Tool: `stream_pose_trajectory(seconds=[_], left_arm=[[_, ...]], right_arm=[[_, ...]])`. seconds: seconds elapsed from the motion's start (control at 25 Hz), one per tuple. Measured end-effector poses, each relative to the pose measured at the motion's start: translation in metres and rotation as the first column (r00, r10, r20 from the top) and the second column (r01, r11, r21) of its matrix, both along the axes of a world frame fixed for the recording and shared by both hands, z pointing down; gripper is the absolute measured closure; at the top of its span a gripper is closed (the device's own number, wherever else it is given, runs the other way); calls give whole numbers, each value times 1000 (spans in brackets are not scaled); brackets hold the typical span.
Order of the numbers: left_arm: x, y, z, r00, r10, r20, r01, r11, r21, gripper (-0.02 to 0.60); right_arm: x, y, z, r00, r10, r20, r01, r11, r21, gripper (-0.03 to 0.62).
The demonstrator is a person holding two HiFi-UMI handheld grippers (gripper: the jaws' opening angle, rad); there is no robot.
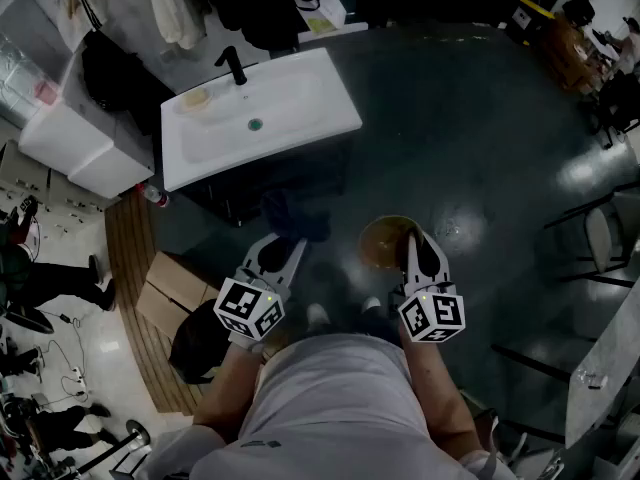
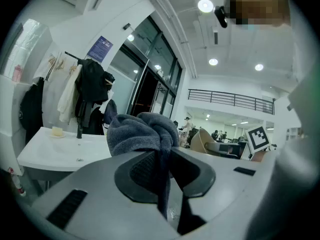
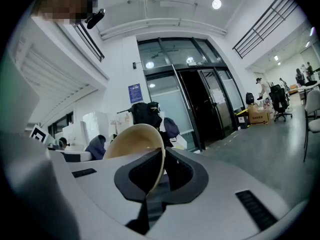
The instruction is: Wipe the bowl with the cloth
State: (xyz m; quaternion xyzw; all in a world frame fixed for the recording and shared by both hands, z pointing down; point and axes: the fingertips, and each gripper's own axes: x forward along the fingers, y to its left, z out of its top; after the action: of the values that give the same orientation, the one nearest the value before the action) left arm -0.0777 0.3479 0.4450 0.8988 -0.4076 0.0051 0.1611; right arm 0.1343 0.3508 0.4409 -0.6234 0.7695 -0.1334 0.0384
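Jaws of the left gripper (image 2: pixel 165 170) are closed tight on a fold of dark grey-blue cloth (image 2: pixel 142 134). The fabric is pinched between the two black pads and bunches into a thick wad above them. Jaws of the right gripper (image 3: pixel 159 176) are pressed together on the thin rim of a tan bowl (image 3: pixel 131 143), with one pad inside the wall and one outside. The bowl rises to the left of the jaws.

From the head view both grippers are held out in front of the person's body, each with its marker cube nearest the camera. The bowl's round brown opening faces up toward the camera, and the right gripper grips it at its right-hand rim. The cloth hangs as a dark lump off the left gripper's tip, near the bowl but apart from it.

Both are held in the air over a dark glossy floor (image 1: pixel 480 148). Ahead and to the left stands a white washbasin (image 1: pixel 300 118) with a black tap (image 1: pixel 233 65) at its back edge. A cardboard box (image 1: pixel 170 290) lies on the floor to the person's left. In the left gripper view, dark and pale coats (image 2: pixel 92 89) hang behind the basin.
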Motion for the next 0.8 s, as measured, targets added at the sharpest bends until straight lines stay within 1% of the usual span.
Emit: stream_pose_trajectory(seconds=[0.12,0.32,0.44,0.64,0.8], left_arm=[[-8,-5,2,1000,10,-3,-10,1000,5,512],[-17,-7,3,999,34,-13,-34,999,2,512],[-21,-8,3,999,43,-21,-43,999,3,512],[-26,-10,15,999,30,-22,-30,999,-23,512],[-31,-21,24,1000,6,2,-6,999,-40,512]], right_arm=[[-9,-5,3,1000,12,-6,-12,1000,0,563],[-26,-13,2,1000,3,-24,-4,1000,-10,563],[-32,-17,-4,1000,4,-15,-4,1000,6,562],[-29,-25,3,1000,4,-29,-4,1000,-8,562],[-31,-50,15,1000,-22,-10,22,999,-26,562]])
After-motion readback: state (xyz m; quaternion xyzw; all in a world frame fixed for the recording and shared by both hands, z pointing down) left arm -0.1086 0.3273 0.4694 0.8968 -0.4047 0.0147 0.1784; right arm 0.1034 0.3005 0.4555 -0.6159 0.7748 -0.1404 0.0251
